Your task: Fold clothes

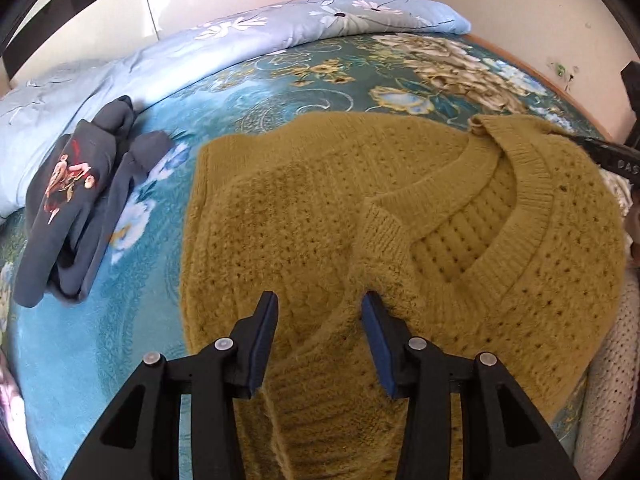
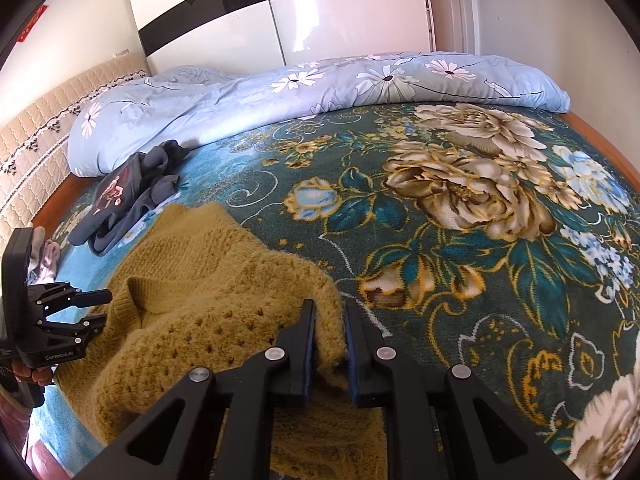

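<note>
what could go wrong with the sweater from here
1. The right gripper pinches only a thin edge of the sweater; the loose, fuzzy knit could slip out or stretch if pulled.
2. The left gripper is open over the sweater and holds nothing, so a one-sided pull may skew the fold.
3. The dark garment lies close on the left; a swept fold could land on it.

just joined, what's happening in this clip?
A person with two handheld grippers is folding a mustard knit sweater on a bed covered by a floral blanket. The right gripper is shut on the sweater's edge near the collar. The left gripper is open, its fingers over the sweater and gripping nothing. A dark grey garment lies bunched to the left, beside a light blue duvet.
</note>
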Motion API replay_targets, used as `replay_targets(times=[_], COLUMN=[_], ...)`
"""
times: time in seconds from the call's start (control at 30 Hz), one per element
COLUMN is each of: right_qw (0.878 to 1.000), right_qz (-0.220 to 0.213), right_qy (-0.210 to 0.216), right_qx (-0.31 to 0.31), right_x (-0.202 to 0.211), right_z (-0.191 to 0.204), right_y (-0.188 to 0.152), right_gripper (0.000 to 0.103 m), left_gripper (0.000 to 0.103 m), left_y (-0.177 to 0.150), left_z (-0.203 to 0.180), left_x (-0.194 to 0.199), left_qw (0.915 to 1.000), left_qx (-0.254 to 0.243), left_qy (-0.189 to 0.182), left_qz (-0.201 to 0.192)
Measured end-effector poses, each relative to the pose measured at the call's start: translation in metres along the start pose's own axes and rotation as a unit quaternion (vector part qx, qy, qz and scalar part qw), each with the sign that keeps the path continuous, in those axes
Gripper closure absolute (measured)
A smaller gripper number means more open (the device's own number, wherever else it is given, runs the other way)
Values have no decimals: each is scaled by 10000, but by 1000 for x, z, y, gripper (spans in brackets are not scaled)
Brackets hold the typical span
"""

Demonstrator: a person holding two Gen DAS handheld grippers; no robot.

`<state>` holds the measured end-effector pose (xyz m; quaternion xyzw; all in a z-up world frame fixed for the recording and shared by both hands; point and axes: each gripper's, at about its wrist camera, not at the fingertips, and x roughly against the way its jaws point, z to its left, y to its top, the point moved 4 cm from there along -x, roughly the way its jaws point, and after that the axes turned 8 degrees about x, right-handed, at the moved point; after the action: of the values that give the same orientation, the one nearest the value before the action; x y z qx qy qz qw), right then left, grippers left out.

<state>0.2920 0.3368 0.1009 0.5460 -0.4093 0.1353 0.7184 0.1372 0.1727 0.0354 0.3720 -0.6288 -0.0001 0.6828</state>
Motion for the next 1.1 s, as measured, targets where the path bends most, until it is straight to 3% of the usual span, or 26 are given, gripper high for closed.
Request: replay_targets(times=[0.23,0.47,0.53,0.63,0.77,1.0,1.1], right_qw=[10000,10000,10000,10000,10000,9999,9999], right_qz=[-13,-6,-5,3,13,24,13], right_qy=[45,33,37,48,48,97,59], right_qx=[-47,-47,-57,-72,-77,-131,-87], right_x=[0,0,-1,-1,-1,-2,-1], right_z=[-1,-1,0,0,0,-2,-1], right_y=[-1,0,-1,-1,-1,-2,-2], right_gripper=[87,87,87,87,87,87,87], left_gripper=[58,58,57,57,57,57,63], left_y=[-13,-33,-37,-39,-35,-31,-33], left_z=[19,39,35,22,3,12,10], left_x=[10,12,13,14,12,2,5], left_qw=[9958,9813,9822,9915,9977,9938,9927], left_qx=[553,1379,1325,928,354,729,843], left_qy=[-725,-1344,-1334,-910,-584,-826,-854], left_qz=[9,27,26,27,41,164,138])
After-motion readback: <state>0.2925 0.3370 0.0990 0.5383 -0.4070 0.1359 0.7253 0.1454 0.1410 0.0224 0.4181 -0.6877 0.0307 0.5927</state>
